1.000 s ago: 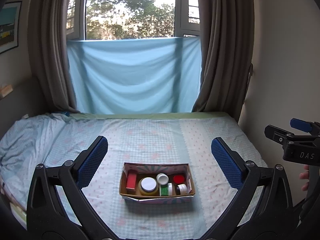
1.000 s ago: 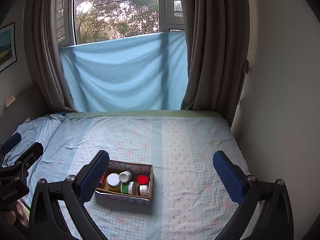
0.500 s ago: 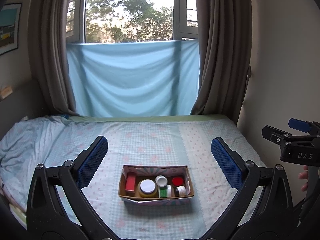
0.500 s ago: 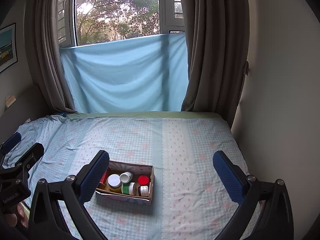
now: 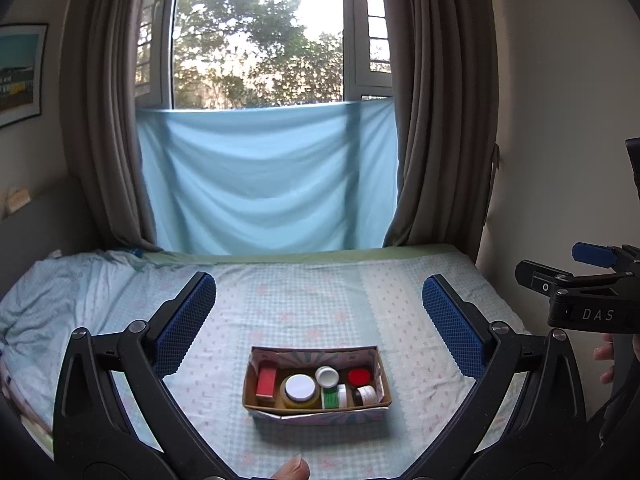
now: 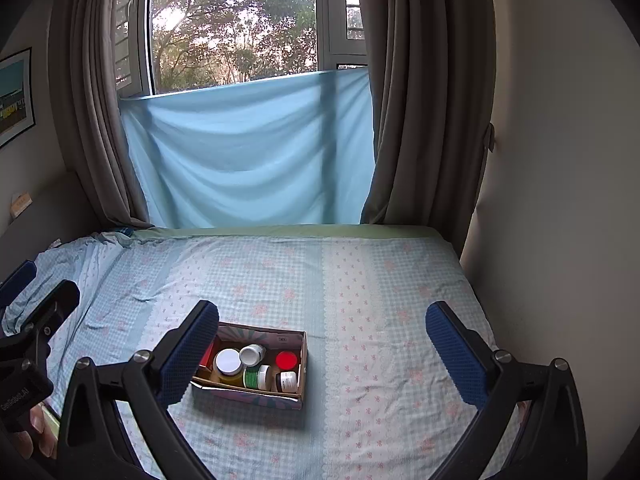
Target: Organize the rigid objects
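A small cardboard box [image 5: 376, 368] sits on the bed, also in the right wrist view [image 6: 303, 354]. It holds a red box [image 5: 266, 379], a yellow jar with a white lid [image 5: 300, 388], a white-capped bottle [image 5: 327, 376], a green-labelled jar [image 5: 334, 396], a red-lidded jar [image 5: 359, 377] and a small dark jar [image 5: 366, 394]. My left gripper [image 5: 319, 324] is open and empty, held above and short of the box. My right gripper [image 6: 322, 350] is open and empty, with the box under its left finger.
The bed [image 6: 360, 280] has a light blue checked sheet, rumpled at the left [image 5: 48, 304]. A wall [image 6: 560, 200] runs along the bed's right side. Curtains and a blue cloth [image 5: 264, 180] hang at the window behind. My right gripper's body shows at the left view's right edge [image 5: 580, 300].
Both views have tilted upward a little, so the box sits lower in frame. The box and its contents have not moved. Both grippers stay open.
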`<state>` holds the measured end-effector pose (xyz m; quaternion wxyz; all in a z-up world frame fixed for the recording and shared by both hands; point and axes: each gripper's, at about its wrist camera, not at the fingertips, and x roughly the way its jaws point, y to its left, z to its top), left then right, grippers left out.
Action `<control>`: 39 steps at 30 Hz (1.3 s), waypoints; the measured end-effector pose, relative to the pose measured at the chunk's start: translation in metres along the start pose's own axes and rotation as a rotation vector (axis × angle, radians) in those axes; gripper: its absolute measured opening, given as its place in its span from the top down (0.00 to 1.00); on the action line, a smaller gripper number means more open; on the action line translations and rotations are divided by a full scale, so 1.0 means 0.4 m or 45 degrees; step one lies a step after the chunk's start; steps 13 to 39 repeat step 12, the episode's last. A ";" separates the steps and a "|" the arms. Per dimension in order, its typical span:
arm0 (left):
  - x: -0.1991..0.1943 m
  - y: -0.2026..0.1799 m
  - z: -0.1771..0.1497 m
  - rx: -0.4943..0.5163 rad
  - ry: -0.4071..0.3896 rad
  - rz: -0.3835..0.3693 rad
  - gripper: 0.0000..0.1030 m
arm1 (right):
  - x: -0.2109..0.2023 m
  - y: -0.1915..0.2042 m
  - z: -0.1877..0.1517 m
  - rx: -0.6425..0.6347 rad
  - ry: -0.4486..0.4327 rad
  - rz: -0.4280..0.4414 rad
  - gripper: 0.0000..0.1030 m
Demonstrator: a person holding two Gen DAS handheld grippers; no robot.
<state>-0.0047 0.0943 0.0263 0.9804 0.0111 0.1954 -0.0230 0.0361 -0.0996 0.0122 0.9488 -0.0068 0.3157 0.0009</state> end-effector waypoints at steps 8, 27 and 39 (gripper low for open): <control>-0.008 0.001 0.005 -0.015 -0.020 0.037 0.00 | -0.010 0.001 0.003 0.005 -0.007 0.003 0.00; -0.013 0.003 0.005 -0.022 -0.035 0.043 0.00 | -0.012 0.001 0.003 0.007 -0.008 0.002 0.00; -0.013 0.003 0.005 -0.022 -0.035 0.043 0.00 | -0.012 0.001 0.003 0.007 -0.008 0.002 0.00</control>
